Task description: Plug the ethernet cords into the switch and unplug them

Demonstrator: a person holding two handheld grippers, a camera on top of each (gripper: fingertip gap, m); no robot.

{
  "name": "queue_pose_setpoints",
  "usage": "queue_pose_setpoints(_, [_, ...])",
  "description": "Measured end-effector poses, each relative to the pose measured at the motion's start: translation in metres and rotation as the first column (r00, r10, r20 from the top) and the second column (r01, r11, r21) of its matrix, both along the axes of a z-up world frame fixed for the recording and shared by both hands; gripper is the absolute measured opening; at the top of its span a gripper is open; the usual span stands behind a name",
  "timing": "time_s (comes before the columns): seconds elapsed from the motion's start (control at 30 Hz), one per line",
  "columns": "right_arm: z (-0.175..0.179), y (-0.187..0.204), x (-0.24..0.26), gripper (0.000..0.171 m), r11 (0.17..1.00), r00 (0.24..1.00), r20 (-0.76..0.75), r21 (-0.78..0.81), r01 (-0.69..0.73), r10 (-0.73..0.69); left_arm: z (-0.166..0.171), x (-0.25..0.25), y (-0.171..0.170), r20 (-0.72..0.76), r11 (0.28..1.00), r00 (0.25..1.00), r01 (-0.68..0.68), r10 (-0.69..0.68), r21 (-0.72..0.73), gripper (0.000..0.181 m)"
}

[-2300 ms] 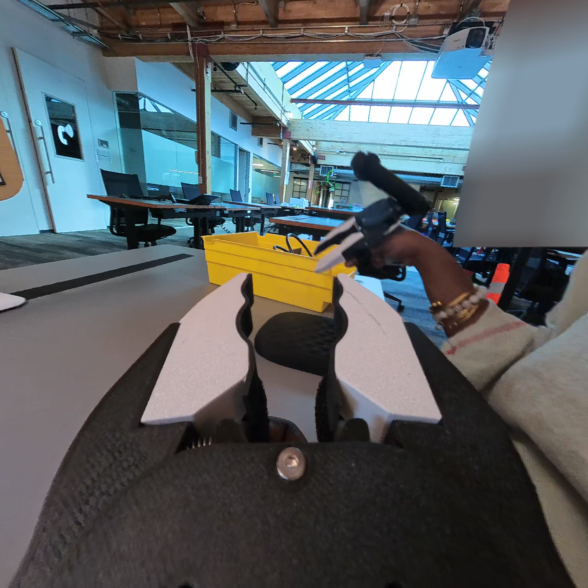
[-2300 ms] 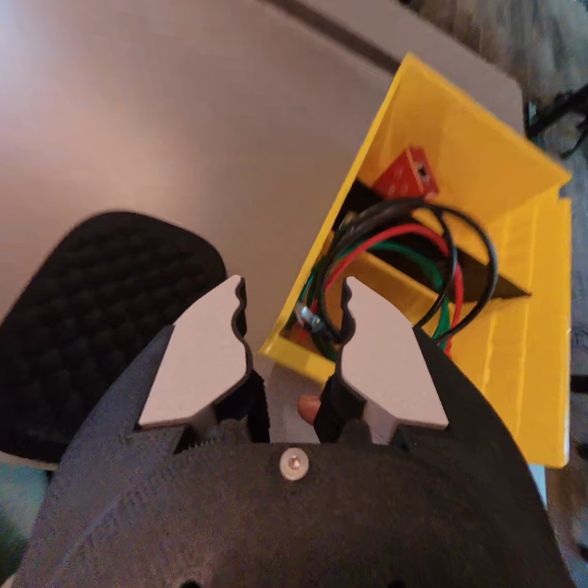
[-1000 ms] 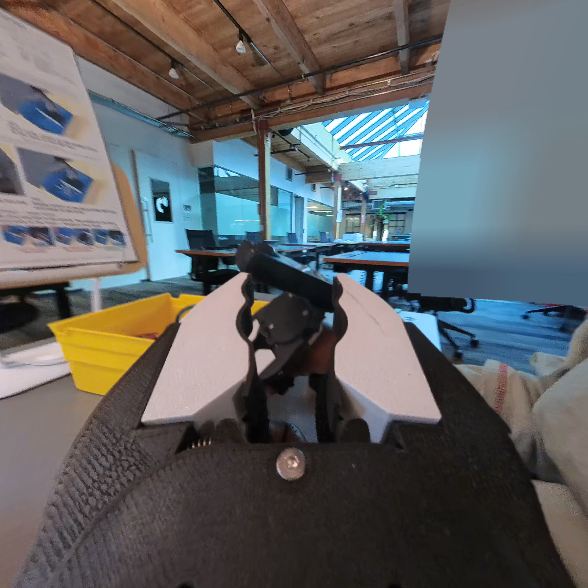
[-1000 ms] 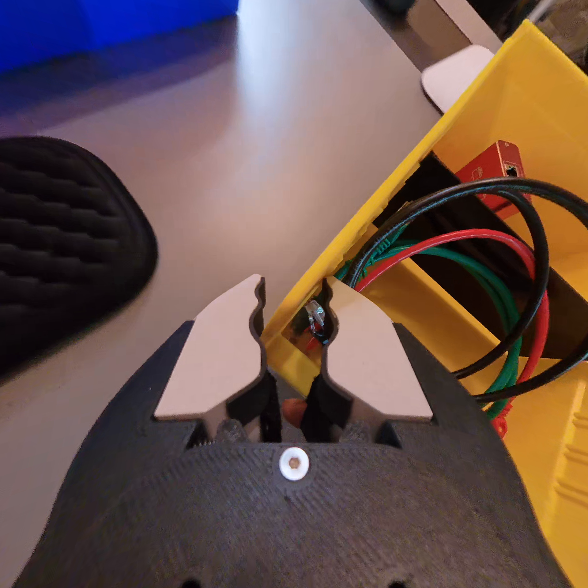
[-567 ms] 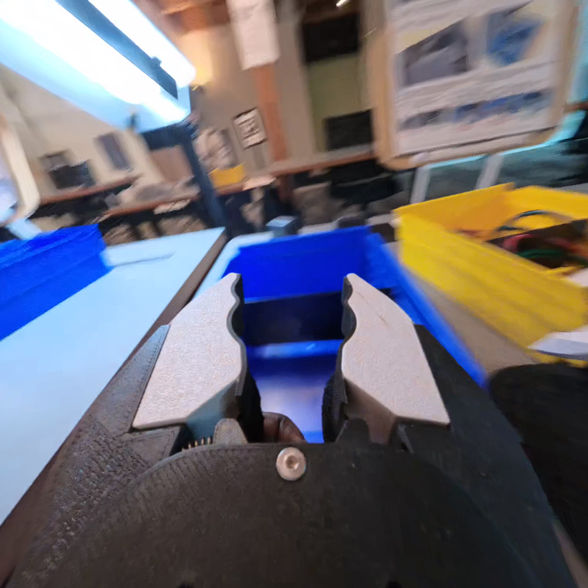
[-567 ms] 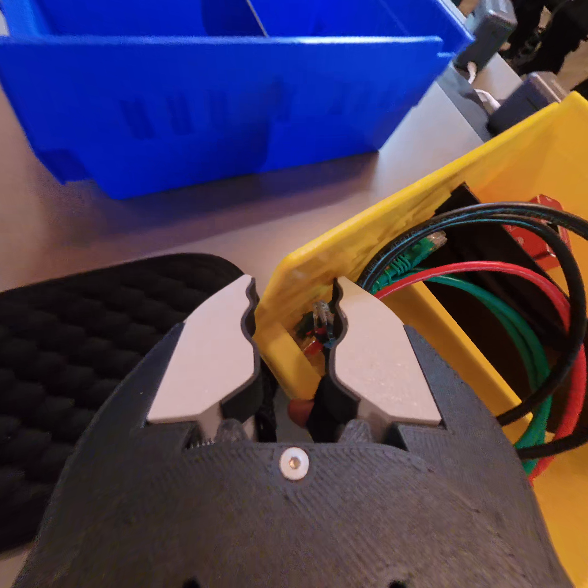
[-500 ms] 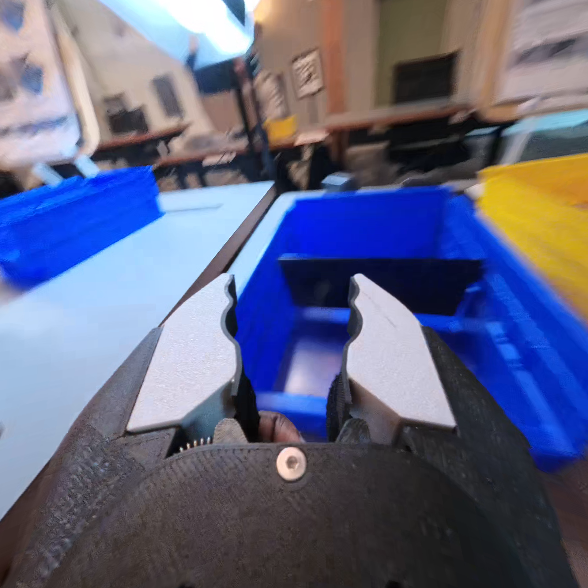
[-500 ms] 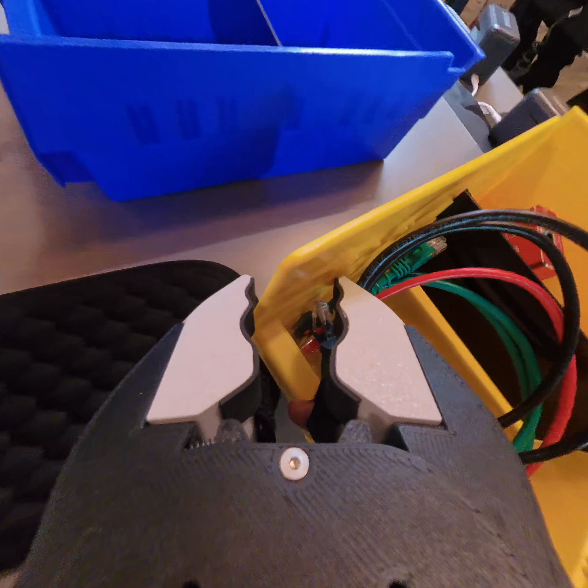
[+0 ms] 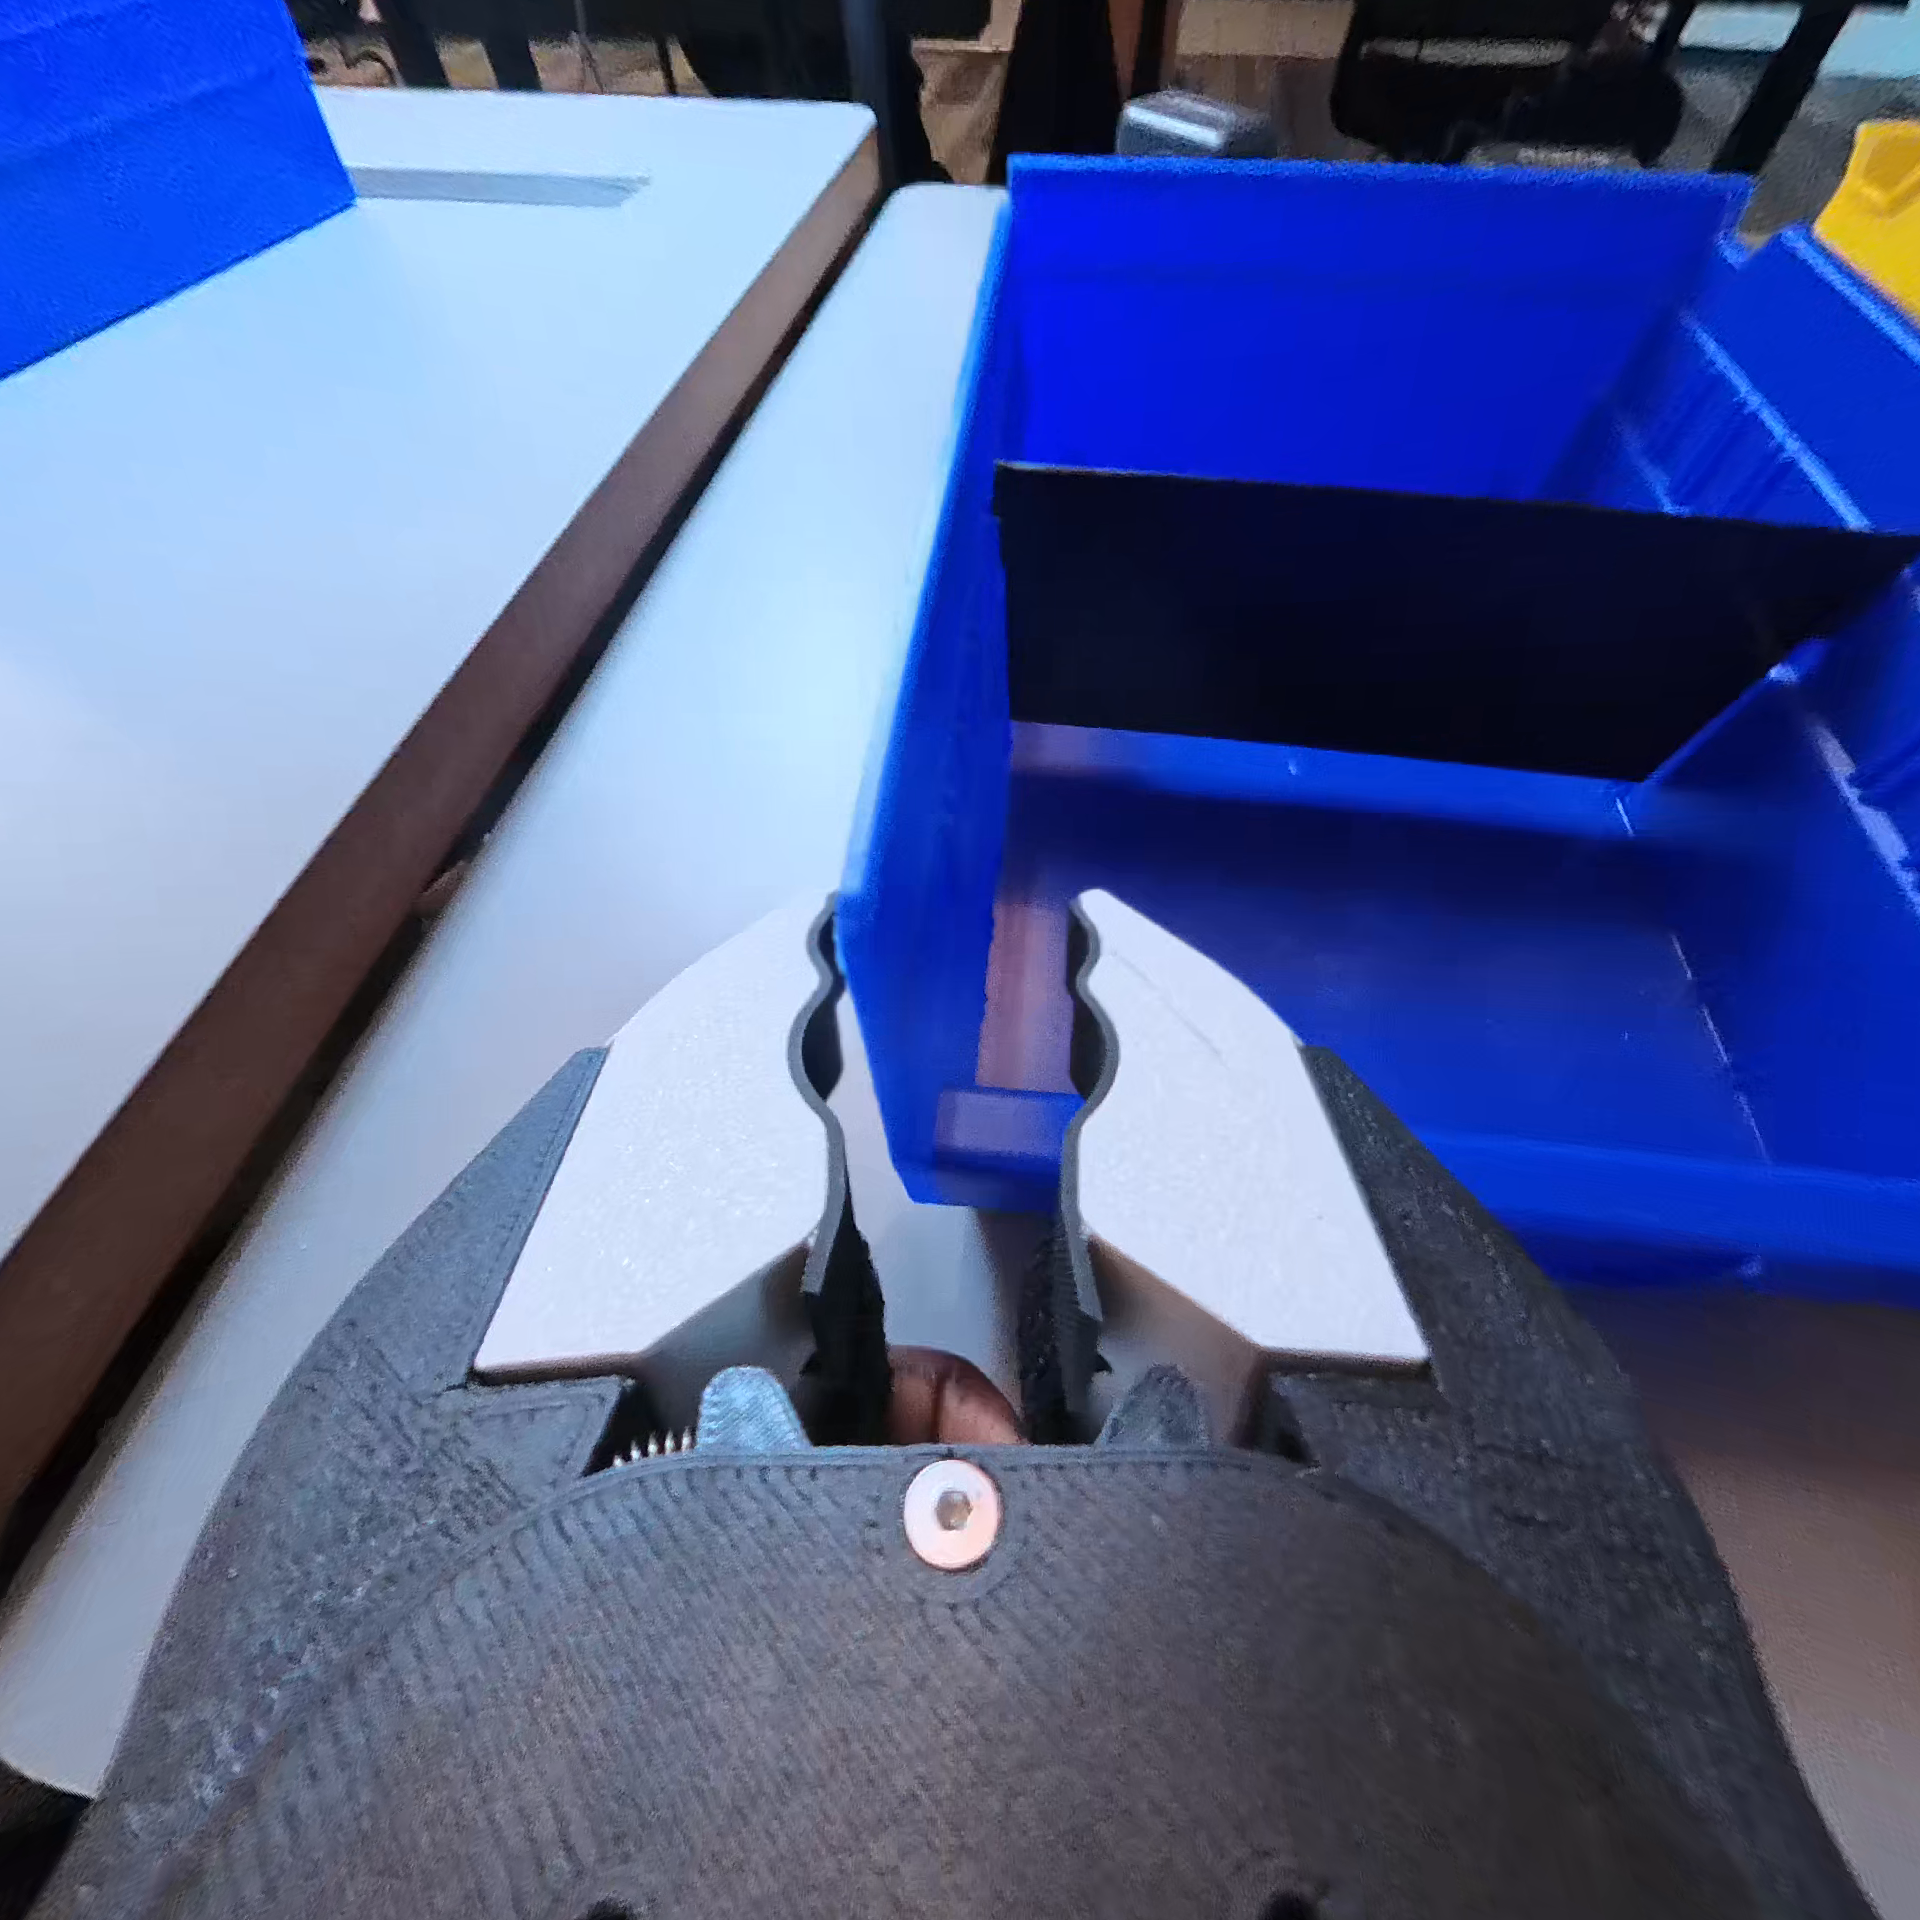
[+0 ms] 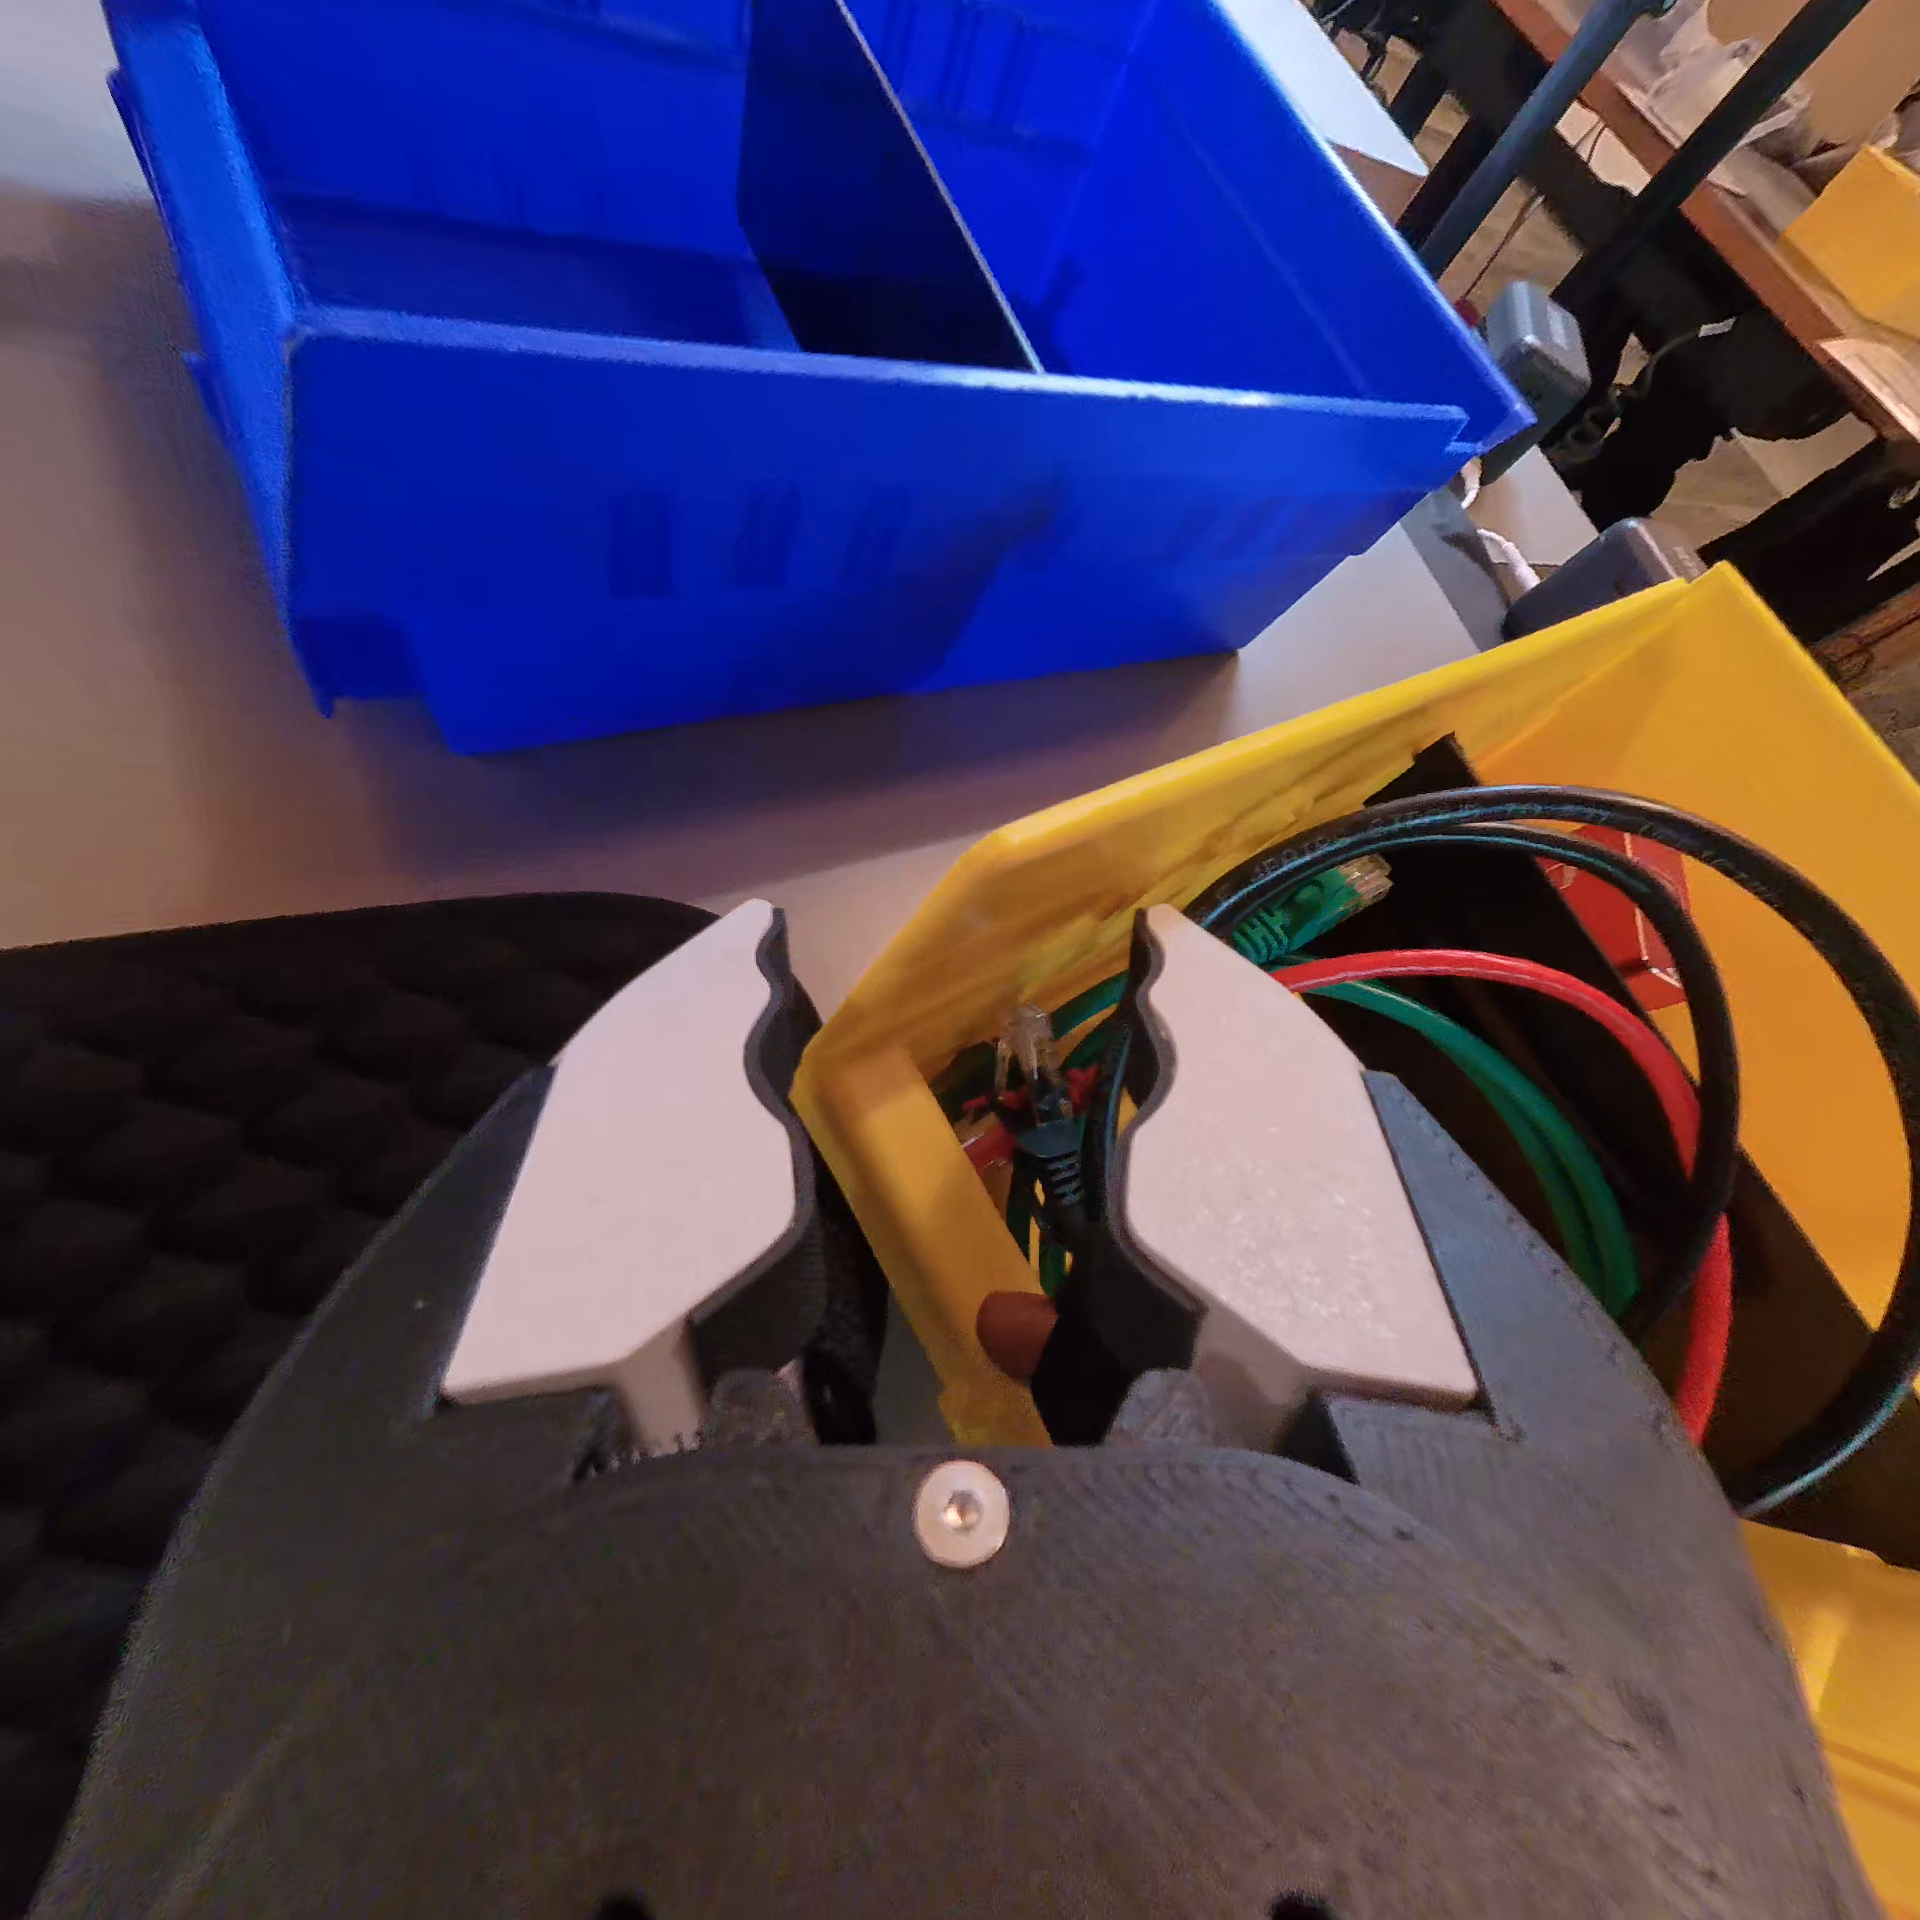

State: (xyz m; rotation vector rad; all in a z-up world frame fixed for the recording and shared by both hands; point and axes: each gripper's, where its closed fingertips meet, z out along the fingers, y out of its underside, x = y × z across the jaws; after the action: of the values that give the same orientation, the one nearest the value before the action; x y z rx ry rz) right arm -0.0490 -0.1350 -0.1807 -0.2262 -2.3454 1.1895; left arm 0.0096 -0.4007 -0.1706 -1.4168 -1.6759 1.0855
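Your left gripper [image 9: 951,1023] is spread apart, straddling the near corner wall of the blue bin [image 9: 1351,343] on the tabletop [image 9: 675,727]. Your right gripper [image 10: 961,1013] is also spread, straddling the corner of the yellow bin [image 10: 1070,862], where the black [image 10: 1766,904], red [image 10: 1455,961] and green ethernet cords [image 10: 1496,1091] lie coiled beside the red switch [image 10: 1621,914].

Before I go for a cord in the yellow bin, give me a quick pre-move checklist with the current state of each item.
1. Right gripper open: ok.
2. Right gripper clear of yellow bin wall: not ok, it straddles the corner.
3. Black cord plug reachable: ok, between the fingers.
4. Cords untangled: not ok, green cord and red cord coil together with it.
5. Left gripper free: ok, open, straddling the blue bin wall.
6. Red switch ports visible: cannot tell.
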Motion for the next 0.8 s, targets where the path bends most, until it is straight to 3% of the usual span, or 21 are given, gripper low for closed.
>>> queue_pose_setpoints(0.1, [0.011,-0.001,0.003,0.068,0.999,1.0,-0.013,-0.038,0.016,-0.017,0.005,-0.005,-0.011,-0.088,0.998,0.995,-0.054,0.05,-0.039,0.055])
queue_pose_setpoints(0.2, [0.023,-0.006,0.012,0.069,0.997,1.0,-0.026,-0.074,-0.005,0.003,-0.001,-0.013,-0.015,-0.129,0.994,0.99,-0.069,0.059,-0.08,0.057])
queue_pose_setpoints(0.27, [0.025,-0.008,0.014,0.071,0.998,1.0,-0.027,-0.069,-0.003,0.001,-0.006,-0.016,-0.002,-0.098,0.998,0.995,-0.003,-0.004,-0.069,0.032])
queue_pose_setpoints(0.3, [0.026,-0.009,0.015,0.073,0.998,1.0,-0.03,-0.064,0.002,-0.004,-0.009,-0.011,0.001,-0.047,0.999,0.999,0.009,-0.011,-0.039,0.015])
queue_pose_setpoints(0.33, [0.028,-0.009,0.015,0.073,0.997,0.999,-0.039,-0.073,0.008,-0.011,-0.013,-0.005,0.01,0.03,0.998,0.998,0.062,-0.062,0.007,0.009])
queue_pose_setpoints(0.4, [0.038,-0.012,0.019,0.071,0.992,0.997,-0.077,-0.126,0.006,-0.015,-0.013,0.009,0.024,0.124,0.989,0.982,0.14,-0.145,0.049,0.014])
queue_pose_setpoints(0.5, [0.056,-0.023,0.032,0.066,0.973,0.992,-0.128,-0.227,-0.038,0.009,0.007,0.008,0.017,0.053,0.994,0.995,0.091,-0.088,-0.058,0.047])
queue_pose_setpoints(0.57, [0.053,-0.034,0.042,0.059,0.967,0.996,-0.079,-0.248,-0.061,0.042,0.015,-0.002,0.017,-0.047,0.996,0.996,0.07,-0.072,-0.055,0.054])
queue_pose_setpoints(0.67, [0.028,-0.05,0.045,0.061,0.977,0.996,0.061,-0.21,-0.044,0.058,0.003,-0.014,0.012,-0.057,0.998,0.998,0.037,-0.039,-0.046,0.055])
queue_pose_setpoints(0.8, [0.004,-0.063,0.039,0.045,0.991,0.99,0.14,-0.133,-0.013,0.032,-0.007,-0.022,0.017,-0.043,0.994,0.997,0.058,-0.062,-0.088,0.01])
